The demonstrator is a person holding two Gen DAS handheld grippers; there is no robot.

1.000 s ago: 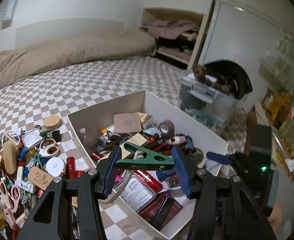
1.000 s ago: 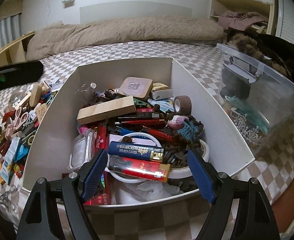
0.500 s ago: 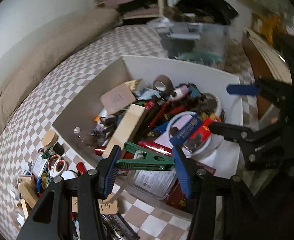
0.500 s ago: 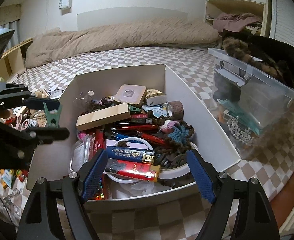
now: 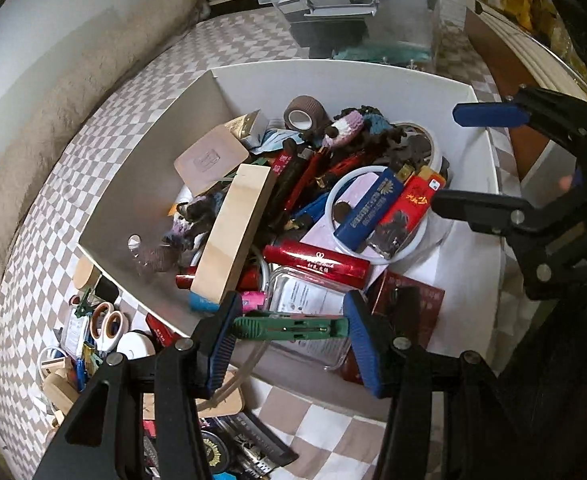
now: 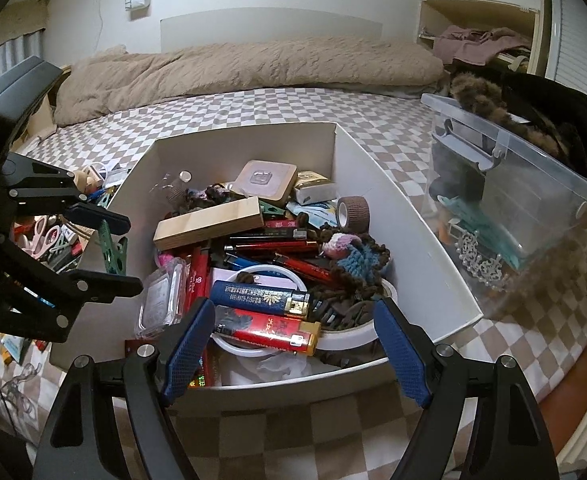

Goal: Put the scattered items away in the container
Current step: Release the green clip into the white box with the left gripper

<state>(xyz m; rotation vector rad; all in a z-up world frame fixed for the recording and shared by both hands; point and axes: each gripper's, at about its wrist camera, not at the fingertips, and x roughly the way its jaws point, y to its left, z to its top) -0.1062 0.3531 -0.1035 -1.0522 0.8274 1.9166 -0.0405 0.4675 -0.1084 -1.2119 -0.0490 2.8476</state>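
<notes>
My left gripper (image 5: 291, 330) is shut on a green plastic clip (image 5: 289, 327) and holds it over the near-left rim of the white box (image 5: 333, 76). The box is packed with lighters, red tubes, a wooden block (image 5: 237, 236), a brown tape roll (image 5: 305, 114) and crochet pieces. In the right wrist view the left gripper (image 6: 105, 246) holds the clip (image 6: 113, 254) upright at the box's left wall (image 6: 409, 216). My right gripper (image 6: 293, 344) is open and empty at the box's near edge; it also shows in the left wrist view (image 5: 465, 160).
A pile of scattered items (image 5: 93, 336) with scissors, tags and tape lies on the checkered bed (image 5: 105, 120) left of the box. A clear plastic bin (image 6: 513, 200) stands right of the box. A beige duvet (image 6: 253, 68) lies at the back.
My left gripper has swung right and tilted down with the green clip, now over the box's rim. The right gripper has stayed open at the box's near edge.
</notes>
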